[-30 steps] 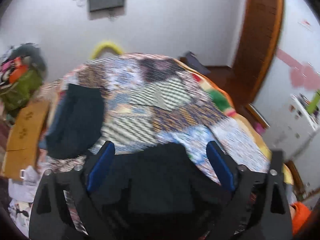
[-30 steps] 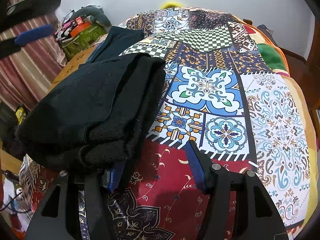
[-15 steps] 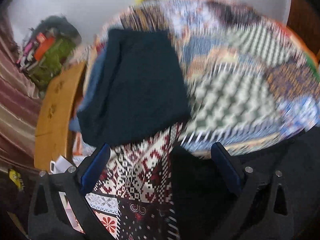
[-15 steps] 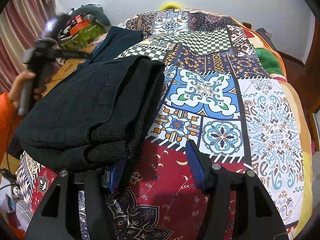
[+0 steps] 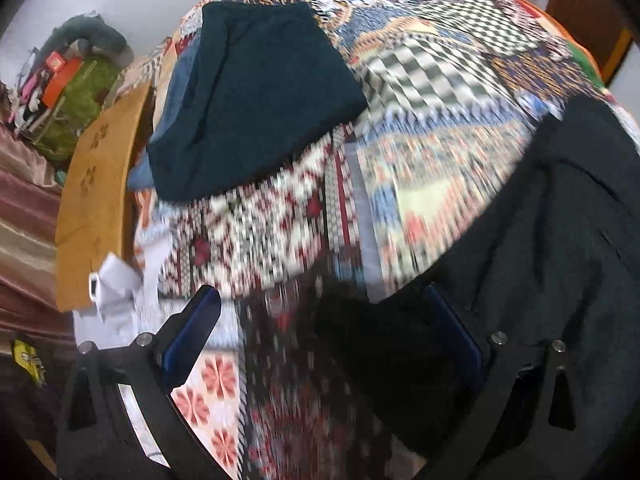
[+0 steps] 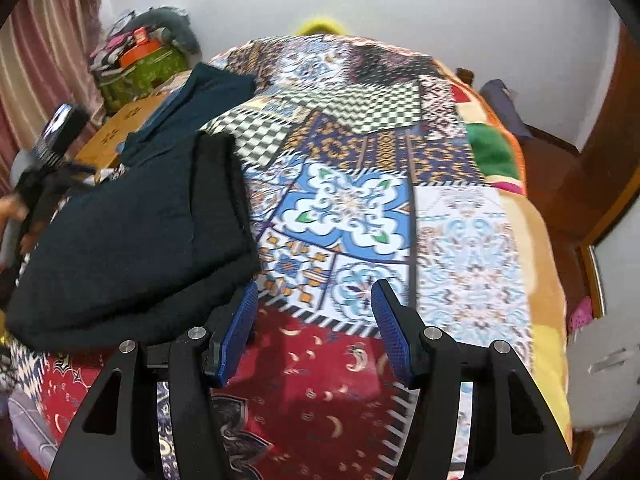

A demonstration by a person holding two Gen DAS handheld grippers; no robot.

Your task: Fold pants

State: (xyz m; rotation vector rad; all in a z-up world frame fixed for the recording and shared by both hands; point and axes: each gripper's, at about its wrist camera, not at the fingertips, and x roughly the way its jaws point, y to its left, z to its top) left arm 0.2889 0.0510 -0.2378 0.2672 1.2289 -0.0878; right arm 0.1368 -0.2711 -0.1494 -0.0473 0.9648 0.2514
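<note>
On the quilt [image 6: 352,208], both spread hand-held grippers [image 6: 314,300] [image 5: 324,312] empty; blur smears black pants [image 6: 132,240].

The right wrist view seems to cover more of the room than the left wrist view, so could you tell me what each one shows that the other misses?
Only the right wrist view shows the left gripper itself, the green blanket patch and the right gripper, open over bare quilt. Only the left wrist view shows white crumpled paper at the bed's edge. Both show the folded black pants, the dark teal folded garment beyond them, the patchwork quilt and the green box.
</note>
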